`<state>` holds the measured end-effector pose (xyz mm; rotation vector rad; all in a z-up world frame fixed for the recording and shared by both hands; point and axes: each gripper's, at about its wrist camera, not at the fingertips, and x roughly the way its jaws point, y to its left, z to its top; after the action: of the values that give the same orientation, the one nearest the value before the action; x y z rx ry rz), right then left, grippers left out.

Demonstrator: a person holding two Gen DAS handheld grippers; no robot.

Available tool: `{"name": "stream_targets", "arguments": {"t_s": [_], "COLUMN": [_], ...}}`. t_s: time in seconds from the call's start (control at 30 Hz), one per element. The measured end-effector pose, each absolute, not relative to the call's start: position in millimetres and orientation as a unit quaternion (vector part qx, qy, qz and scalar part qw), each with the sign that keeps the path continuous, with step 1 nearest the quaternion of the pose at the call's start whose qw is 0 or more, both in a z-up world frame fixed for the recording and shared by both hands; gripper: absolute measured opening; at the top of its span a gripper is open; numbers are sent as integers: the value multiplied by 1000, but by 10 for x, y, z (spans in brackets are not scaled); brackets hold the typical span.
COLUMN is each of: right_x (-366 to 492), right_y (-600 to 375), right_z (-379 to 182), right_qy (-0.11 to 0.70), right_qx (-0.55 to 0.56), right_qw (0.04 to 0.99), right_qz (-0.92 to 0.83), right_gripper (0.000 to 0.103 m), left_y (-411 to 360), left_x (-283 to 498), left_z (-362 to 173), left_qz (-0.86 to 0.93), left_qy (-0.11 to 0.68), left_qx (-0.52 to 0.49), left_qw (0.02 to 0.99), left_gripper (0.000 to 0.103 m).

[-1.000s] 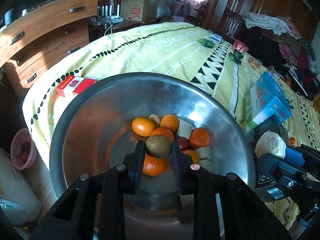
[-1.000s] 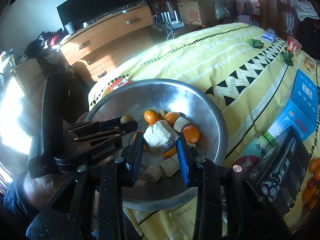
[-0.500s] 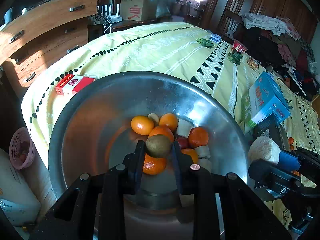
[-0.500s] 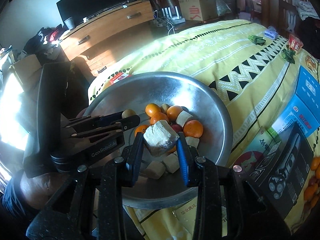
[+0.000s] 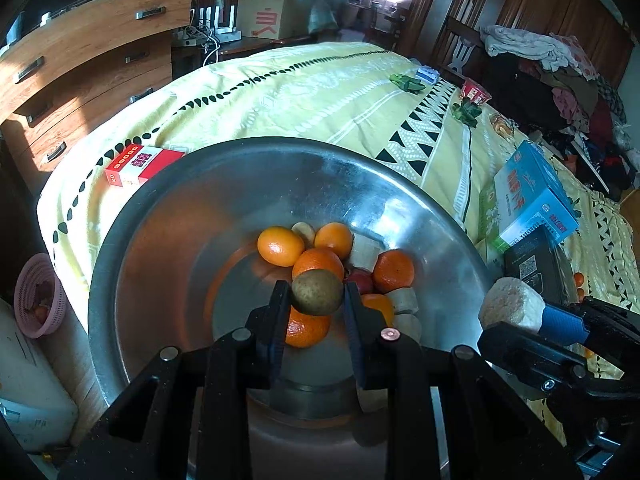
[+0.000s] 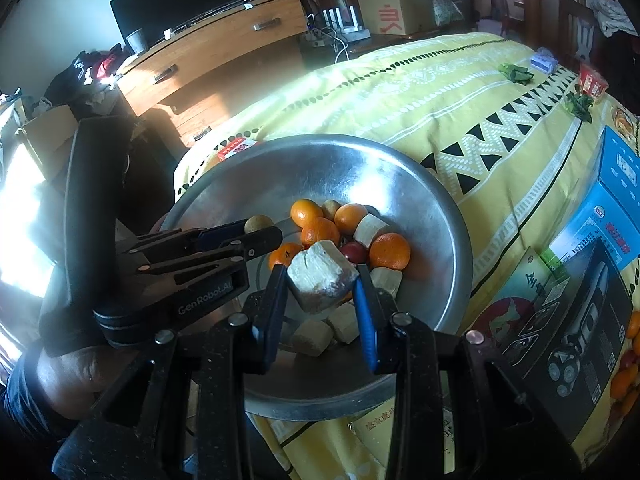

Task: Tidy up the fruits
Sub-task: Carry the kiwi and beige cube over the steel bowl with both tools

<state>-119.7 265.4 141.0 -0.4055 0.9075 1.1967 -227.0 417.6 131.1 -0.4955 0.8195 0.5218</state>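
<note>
A big steel bowl [image 5: 168, 240] [image 6: 424, 200] sits at the corner of a yellow bedspread and holds several oranges [image 5: 280, 246] [image 6: 390, 251], a red fruit [image 6: 355, 252] and pale chunks [image 6: 313, 337]. My left gripper [image 5: 317, 297] is shut on a brown kiwi [image 5: 317, 291] above the bowl's middle; it also shows in the right wrist view [image 6: 260, 229]. My right gripper [image 6: 322, 280] is shut on a pale whitish chunk [image 6: 320, 276] over the bowl's near side; it shows at the right of the left wrist view [image 5: 510, 307].
A red box [image 5: 140, 162] lies on the bedspread beyond the bowl. A blue box [image 5: 532, 196] and a black box [image 6: 580, 320] lie to the right, with more oranges [image 6: 628, 380] past them. A wooden dresser [image 5: 80, 52] stands left. A pink basket [image 5: 36, 300] sits on the floor.
Both grippers have kept their hold. The right gripper with the pale chunk has moved left, closer over the bowl. The left gripper has barely moved.
</note>
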Motion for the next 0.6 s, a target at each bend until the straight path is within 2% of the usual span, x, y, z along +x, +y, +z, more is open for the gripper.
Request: {"name": "stream_targets", "arguments": {"t_s": [0.6], "right_x": [-1217], "right_y": [2717], "right_z": [1346], "right_qy": [419], "right_qx": [-187], "right_qw": [706], "right_qz": [539], "right_gripper": [34], "left_y": [4211], "left_x": [-2276], "left_z": [1290], "left_qz": [250], "left_qy": [394], "left_qx": [-239], "left_qw": [852], "left_gripper": [27]}}
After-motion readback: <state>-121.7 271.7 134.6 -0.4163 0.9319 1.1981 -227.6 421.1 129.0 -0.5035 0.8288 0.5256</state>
